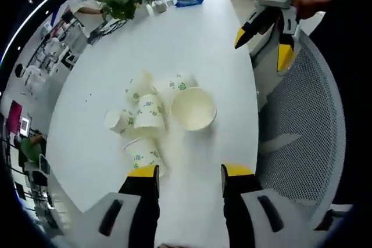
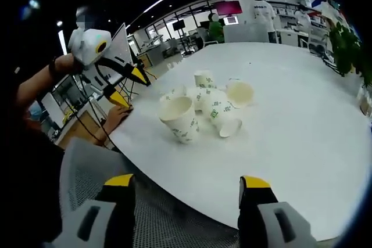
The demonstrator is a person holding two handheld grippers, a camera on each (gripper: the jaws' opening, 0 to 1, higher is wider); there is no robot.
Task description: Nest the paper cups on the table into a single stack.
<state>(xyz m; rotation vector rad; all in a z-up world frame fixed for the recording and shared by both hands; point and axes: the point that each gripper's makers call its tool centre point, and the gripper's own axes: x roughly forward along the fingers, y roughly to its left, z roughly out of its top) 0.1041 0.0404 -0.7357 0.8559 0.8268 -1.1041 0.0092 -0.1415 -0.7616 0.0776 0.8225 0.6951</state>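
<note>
White paper cups with green print lie in a loose cluster (image 1: 152, 117) in the left gripper view, mid-way across the long white table (image 1: 192, 39). One wide-mouthed upright cup (image 1: 193, 108) stands at the right of the cluster; the rest lie tipped. The left gripper (image 1: 189, 171) hangs just near of them, jaws spread and empty. The right gripper (image 1: 263, 46) shows far right, off the table edge.

In the right gripper view, the right gripper (image 2: 189, 183) is likewise spread and empty, the cups well beyond it. The upright cup (image 2: 180, 118) looks the best base: I would steady it by the rim, then feed a tipped cup in bottom-first.
</note>
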